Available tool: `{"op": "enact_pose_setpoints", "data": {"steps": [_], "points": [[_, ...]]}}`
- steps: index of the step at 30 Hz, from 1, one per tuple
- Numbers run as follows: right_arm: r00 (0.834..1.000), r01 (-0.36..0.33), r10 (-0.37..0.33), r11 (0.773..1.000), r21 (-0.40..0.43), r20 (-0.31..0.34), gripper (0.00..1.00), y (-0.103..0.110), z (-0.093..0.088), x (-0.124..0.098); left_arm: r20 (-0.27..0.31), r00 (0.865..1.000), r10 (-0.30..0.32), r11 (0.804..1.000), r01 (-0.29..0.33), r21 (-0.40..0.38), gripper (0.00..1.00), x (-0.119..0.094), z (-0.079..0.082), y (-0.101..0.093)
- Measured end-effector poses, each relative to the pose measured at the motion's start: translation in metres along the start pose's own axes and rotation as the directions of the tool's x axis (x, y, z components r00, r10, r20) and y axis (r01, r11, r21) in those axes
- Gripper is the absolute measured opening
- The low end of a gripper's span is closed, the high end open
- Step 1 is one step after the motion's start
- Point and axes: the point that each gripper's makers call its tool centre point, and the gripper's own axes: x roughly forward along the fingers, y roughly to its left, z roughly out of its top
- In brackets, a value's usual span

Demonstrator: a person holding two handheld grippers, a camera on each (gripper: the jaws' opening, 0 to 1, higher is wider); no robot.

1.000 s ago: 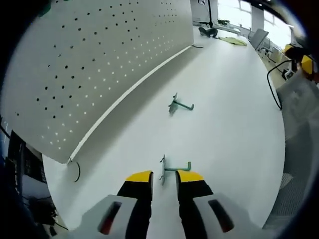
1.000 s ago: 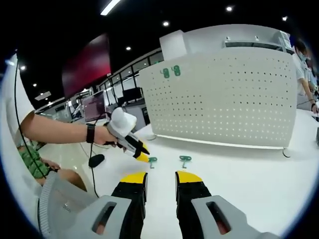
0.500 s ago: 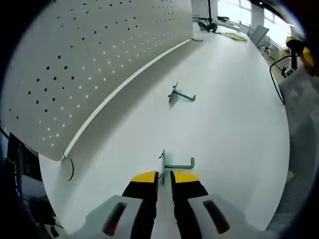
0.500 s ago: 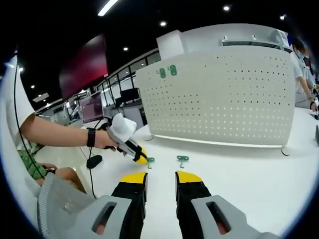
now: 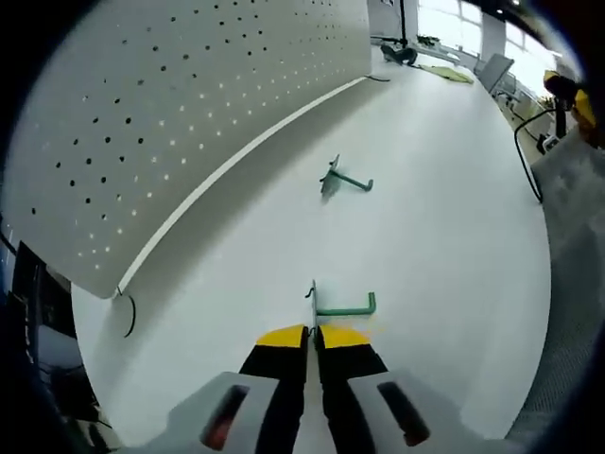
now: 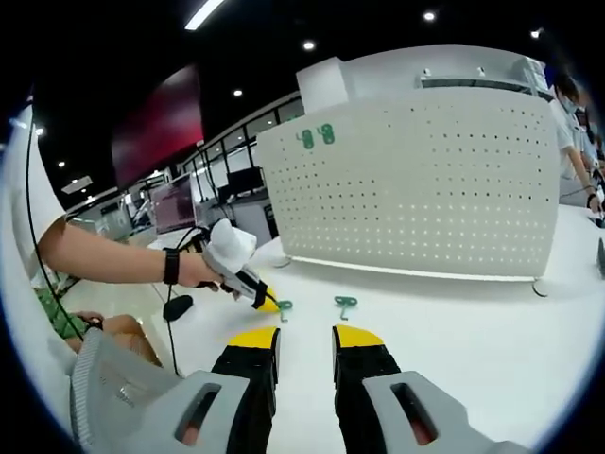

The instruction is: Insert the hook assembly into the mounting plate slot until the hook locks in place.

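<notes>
Left gripper view: left claw [image 5: 311,333], jaws nearly together, pinches the near green metal hook [image 5: 331,305] on the white desk [image 5: 444,236]; another green hook [image 5: 342,178] lies beside the white perforated pegboard [image 5: 180,104]. Right claw [image 6: 304,337] gapes, empty.

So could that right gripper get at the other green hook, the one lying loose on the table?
Probably yes: the right gripper is open, and bare white table lies between it and the loose hook.
</notes>
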Motion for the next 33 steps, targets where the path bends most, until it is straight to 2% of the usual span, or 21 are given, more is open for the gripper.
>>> {"op": "enact_pose_setpoints", "data": {"steps": [10, 20, 23, 33], "points": [[1.0, -0.017, 0.017, 1.0, -0.011, 0.0, 0.22, 0.003, 0.003, 0.0, 0.068, 0.998, -0.005, 0.998, 0.009, -0.059, 0.04, -0.008, 0.01, -0.008], [0.999, -0.052, 0.052, 0.998, -0.025, 0.006, 0.22, 0.011, 0.008, 0.003, 0.139, 0.99, 0.005, 0.997, 0.005, -0.078, 0.04, -0.027, 0.024, -0.027], [0.998, -0.061, 0.061, 0.998, -0.029, 0.01, 0.22, 0.012, 0.01, 0.004, 0.189, 0.982, 0.005, 0.996, 0.012, -0.09, 0.04, -0.034, 0.034, -0.035], [0.994, -0.107, 0.108, 0.993, -0.038, 0.015, 0.22, 0.021, 0.013, 0.009, 0.259, 0.966, 0.007, 0.99, 0.03, -0.139, 0.04, -0.05, 0.045, -0.062]]}}
